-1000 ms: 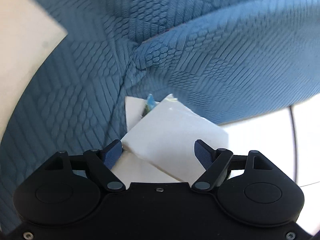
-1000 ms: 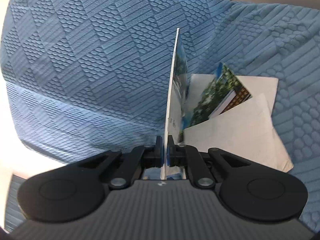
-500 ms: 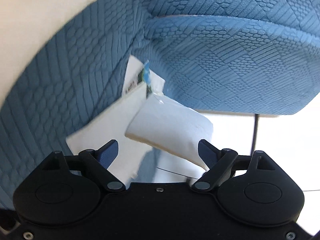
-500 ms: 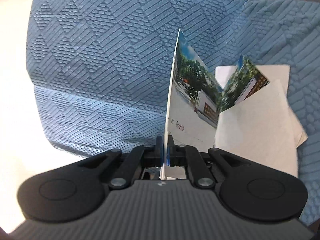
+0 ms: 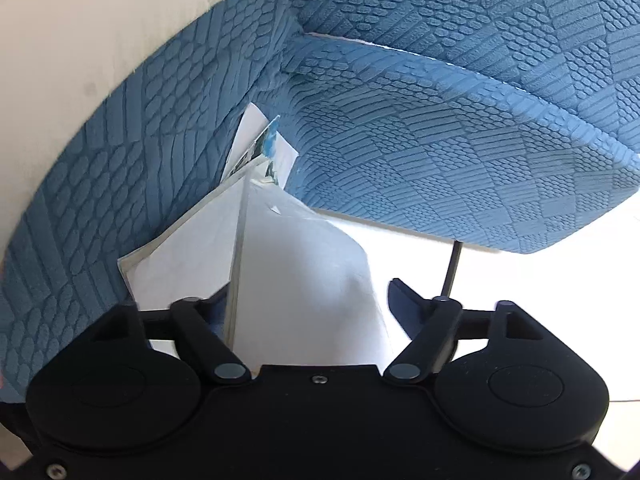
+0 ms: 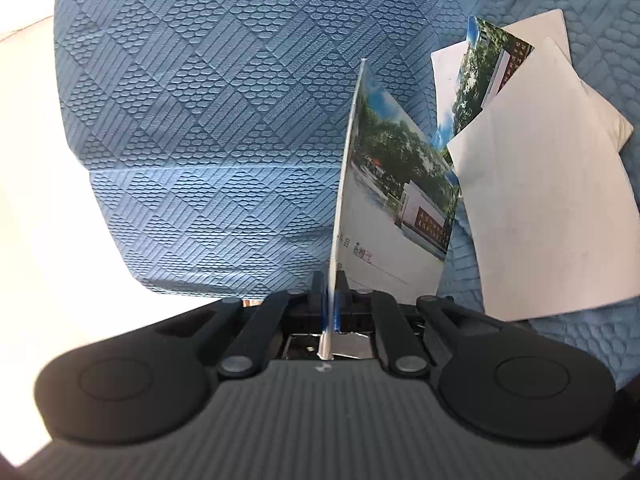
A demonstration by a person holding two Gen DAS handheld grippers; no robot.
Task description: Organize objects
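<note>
We are holding one photo card (image 6: pixel 396 184) edge-on in the right gripper (image 6: pixel 329 300), whose jaws are clamped tight on its lower edge so the card stands upright above the blue quilted cushion (image 6: pixel 208 92); pinching it at the edge is keeping the printed face visible and the card stiff enough to carry. The other cards (image 6: pixel 540 184) are lying as a loose, fanned pile on the cushion to the right of the held card, some white side up, one showing a tree-lined picture, so they probably need squaring into one stack. We are bringing the left gripper (image 5: pixel 312 300) in low toward that pile, and its jaws are closing around a white card (image 5: pixel 304 280) that is reaching in between them; the right finger (image 5: pixel 404 300) is standing clear of the paper, while the left finger is hidden behind a card edge, so we are not gripping yet. Closing on the edge seems the best way to lift thin paper off soft fabric.
</note>
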